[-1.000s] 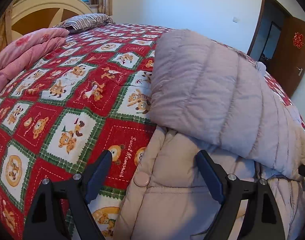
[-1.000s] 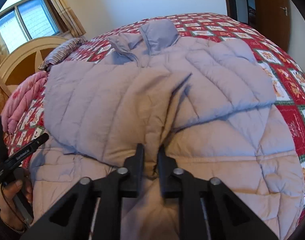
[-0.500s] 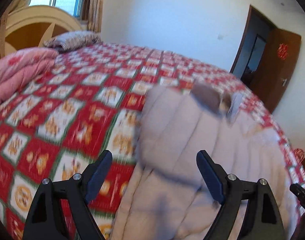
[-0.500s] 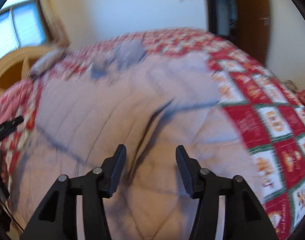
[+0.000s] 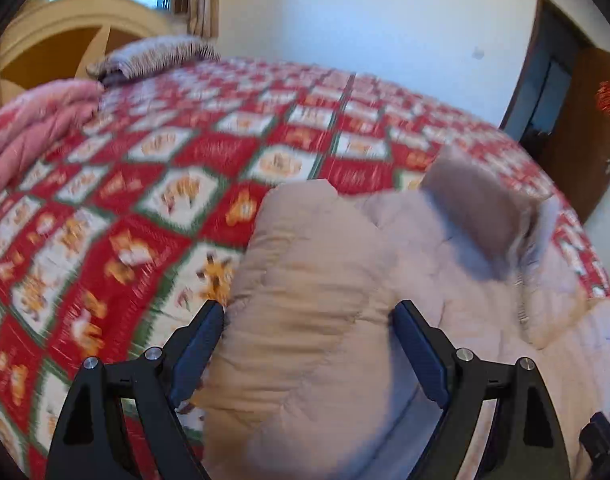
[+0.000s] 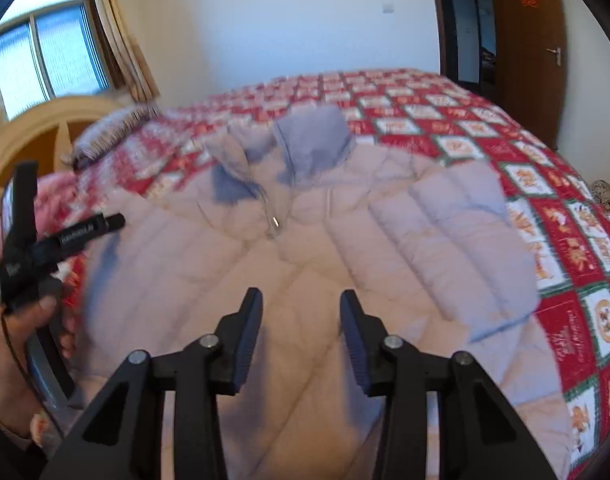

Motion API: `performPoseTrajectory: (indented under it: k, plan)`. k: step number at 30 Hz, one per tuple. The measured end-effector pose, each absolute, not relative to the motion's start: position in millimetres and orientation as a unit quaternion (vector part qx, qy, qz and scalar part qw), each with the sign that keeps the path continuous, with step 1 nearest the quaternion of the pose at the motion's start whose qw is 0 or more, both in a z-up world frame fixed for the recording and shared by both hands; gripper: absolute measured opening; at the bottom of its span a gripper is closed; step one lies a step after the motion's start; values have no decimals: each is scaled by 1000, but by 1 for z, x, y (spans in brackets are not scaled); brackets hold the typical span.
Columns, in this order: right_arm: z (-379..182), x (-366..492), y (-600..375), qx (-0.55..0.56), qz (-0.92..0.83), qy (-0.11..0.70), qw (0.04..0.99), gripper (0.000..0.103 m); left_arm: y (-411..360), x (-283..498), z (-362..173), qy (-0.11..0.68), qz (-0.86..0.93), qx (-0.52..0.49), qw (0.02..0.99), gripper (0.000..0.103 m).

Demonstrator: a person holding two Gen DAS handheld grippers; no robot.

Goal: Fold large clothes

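Both tools, left and right, wide apart, empty, above the puffer jacket.

Both tongs agape, empty.

Puffer jacket: pale lilac-grey, quilted in channels, looks beige where warm light falls; collar a shade bluer. Bedspread: red and white squares with green borders, orange bear figures inside. Folded blanket: pink. Pillow: thin dark and white stripes. Headboard: yellowish wood. Door: dark brown, red ornament on it. Wall white. My left claw and right claw: black frames, dark blue pads.
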State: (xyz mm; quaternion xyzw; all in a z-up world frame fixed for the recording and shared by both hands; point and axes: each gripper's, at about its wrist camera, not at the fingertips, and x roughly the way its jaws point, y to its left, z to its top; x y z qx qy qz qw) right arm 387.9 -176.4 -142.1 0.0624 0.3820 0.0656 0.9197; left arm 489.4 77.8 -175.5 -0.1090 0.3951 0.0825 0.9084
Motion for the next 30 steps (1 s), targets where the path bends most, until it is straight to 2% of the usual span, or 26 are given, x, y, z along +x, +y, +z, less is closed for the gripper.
performPoseTrajectory:
  k: [2,4,7,10,30]
  plan:
    - [-161,393,-182,64,60,398,913,38,76,490,-190,402,78,-110,906,88]
    - [-173,393,-188,70,62,398,913,38,74,490,-203,410,71,-112,902,94]
    - [-180,391,-189,64,65,394,915,38,79,489,-210,413,64,-138,898,95]
    - [-184,391,-184,54,59,394,916,38,73,490,-211,415,72,-121,899,97]
    - [-190,399,-172,12,34,404,914,38,68,492,-214,422,88,-97,897,100]
